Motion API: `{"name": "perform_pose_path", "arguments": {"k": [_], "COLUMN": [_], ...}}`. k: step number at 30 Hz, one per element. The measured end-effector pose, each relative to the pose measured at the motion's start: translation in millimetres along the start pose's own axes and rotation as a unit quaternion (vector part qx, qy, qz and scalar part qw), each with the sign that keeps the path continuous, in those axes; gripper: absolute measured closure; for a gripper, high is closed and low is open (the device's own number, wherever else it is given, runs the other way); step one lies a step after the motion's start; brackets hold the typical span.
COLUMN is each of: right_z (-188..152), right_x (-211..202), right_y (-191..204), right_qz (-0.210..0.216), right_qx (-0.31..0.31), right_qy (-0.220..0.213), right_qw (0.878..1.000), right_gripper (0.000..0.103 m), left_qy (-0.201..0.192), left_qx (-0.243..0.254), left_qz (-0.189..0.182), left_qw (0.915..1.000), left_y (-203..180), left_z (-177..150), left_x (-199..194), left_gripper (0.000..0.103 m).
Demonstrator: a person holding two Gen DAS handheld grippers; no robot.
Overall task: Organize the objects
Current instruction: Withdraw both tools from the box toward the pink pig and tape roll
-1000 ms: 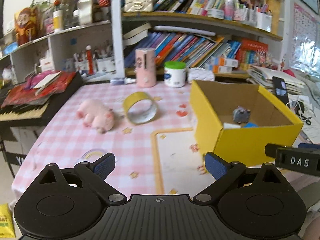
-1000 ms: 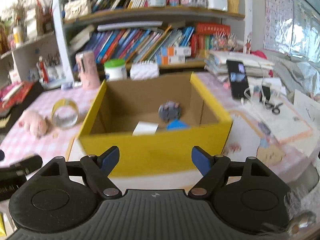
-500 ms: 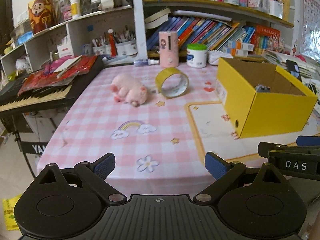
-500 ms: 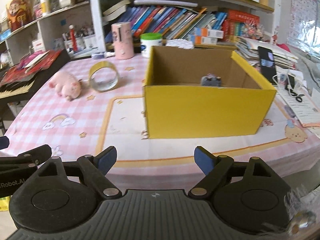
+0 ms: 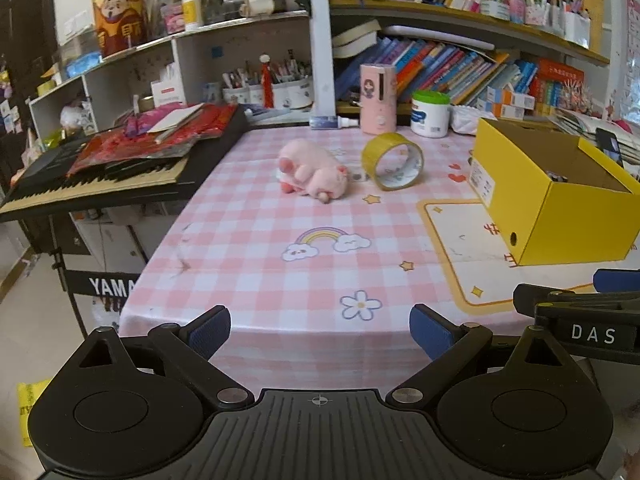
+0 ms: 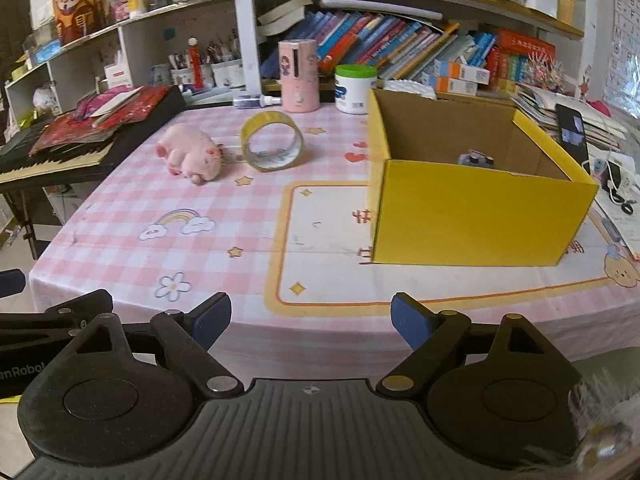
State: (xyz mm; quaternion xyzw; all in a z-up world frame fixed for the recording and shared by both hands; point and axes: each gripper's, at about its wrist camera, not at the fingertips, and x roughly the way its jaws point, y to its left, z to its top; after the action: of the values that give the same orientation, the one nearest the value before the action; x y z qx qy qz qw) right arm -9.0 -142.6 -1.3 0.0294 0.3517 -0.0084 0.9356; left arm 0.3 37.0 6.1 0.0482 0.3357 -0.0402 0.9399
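A pink plush pig (image 5: 312,174) (image 6: 192,156) lies on the pink checked tablecloth, with a yellow tape roll (image 5: 392,161) (image 6: 272,146) standing on edge just right of it. An open yellow cardboard box (image 5: 552,196) (image 6: 476,212) sits at the right; a small grey toy (image 6: 475,159) shows inside it. My left gripper (image 5: 320,332) is open and empty, off the table's near edge. My right gripper (image 6: 310,322) is open and empty at the near edge too, in front of the box and apart from it.
A black keyboard (image 5: 100,176) with red packets on it stands at the table's left. A pink cylinder (image 6: 298,76) and a green-lidded white jar (image 6: 354,88) stand at the back, before full bookshelves. A phone (image 6: 574,132) and cables lie to the right of the box.
Both grippers have pulled back from over the table and box to beyond its near edge. The pig, tape roll and box have stayed put. Both jaws remain open.
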Motion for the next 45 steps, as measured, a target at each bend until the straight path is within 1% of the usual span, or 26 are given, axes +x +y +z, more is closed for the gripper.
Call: {"name": "perform_pose_path", "arguments": {"k": [14, 23, 29, 34, 40, 45], "right_z": [4, 8, 16, 27, 51, 77], "right_x": [-3, 10, 25, 45, 76, 103], "right_y": [23, 29, 29, 27, 27, 28], "right_qz": [0.004, 0.008, 0.015, 0.019, 0.027, 0.039], "right_qx": [-0.018, -0.023, -0.026, -0.026, -0.030, -0.036], "right_qy": [-0.011, 0.000, 0.005, 0.012, 0.019, 0.018], "right_qw": [1.000, 1.000, 1.000, 0.999, 0.999, 0.998], "right_gripper": [0.016, 0.016, 0.016, 0.016, 0.016, 0.016], "left_qy": [-0.006, 0.004, 0.010, 0.017, 0.022, 0.023], "left_qx": [-0.014, -0.015, -0.017, -0.017, -0.022, -0.032], "left_qz": [0.001, 0.007, 0.014, 0.021, 0.033, 0.042], "left_qw": [0.9999, 0.9999, 0.9997, 0.9995, 0.9990, 0.9983], "left_y": [17, 19, 19, 18, 19, 22], "left_z": [1, 3, 10, 23, 43, 66], "left_x": [1, 13, 28, 48, 74, 99], "left_gripper": [0.005, 0.005, 0.005, 0.005, 0.005, 0.005]}}
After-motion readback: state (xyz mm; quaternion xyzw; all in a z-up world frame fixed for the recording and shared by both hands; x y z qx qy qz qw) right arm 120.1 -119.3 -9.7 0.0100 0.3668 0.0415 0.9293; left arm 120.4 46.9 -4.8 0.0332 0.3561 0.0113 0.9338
